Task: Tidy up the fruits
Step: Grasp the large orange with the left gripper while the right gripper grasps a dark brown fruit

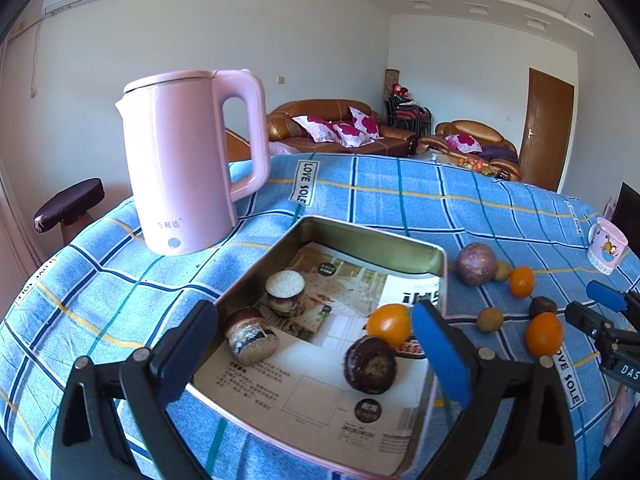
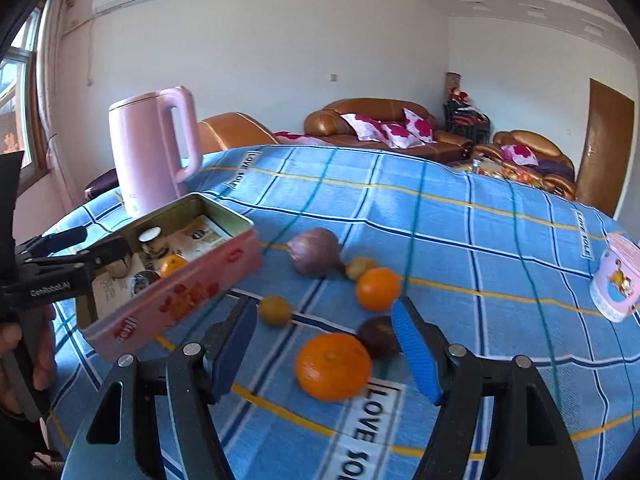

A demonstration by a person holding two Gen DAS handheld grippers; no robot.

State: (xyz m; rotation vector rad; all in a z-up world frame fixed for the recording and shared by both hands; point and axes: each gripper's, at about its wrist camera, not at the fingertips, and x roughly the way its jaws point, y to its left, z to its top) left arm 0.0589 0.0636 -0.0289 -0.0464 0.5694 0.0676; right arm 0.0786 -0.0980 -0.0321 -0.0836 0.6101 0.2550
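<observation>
A pink metal tin (image 1: 368,240) (image 2: 192,296), paper-lined, holds an orange (image 1: 389,324), a dark round fruit (image 1: 370,365) and two mushroom-like pieces (image 1: 285,292). My left gripper (image 1: 316,360) is open and empty over the tin. On the cloth lie a purple fruit (image 2: 314,251), two oranges (image 2: 333,366) (image 2: 377,288), a dark fruit (image 2: 378,337) and small brownish fruits (image 2: 274,310). My right gripper (image 2: 328,354) is open around the nearer orange, just above the cloth.
A pink kettle (image 1: 188,160) (image 2: 152,148) stands behind the tin. A pink cup (image 2: 618,282) (image 1: 607,246) sits at the table's right edge. A blue checked cloth (image 2: 460,232) covers the table. Sofas stand beyond.
</observation>
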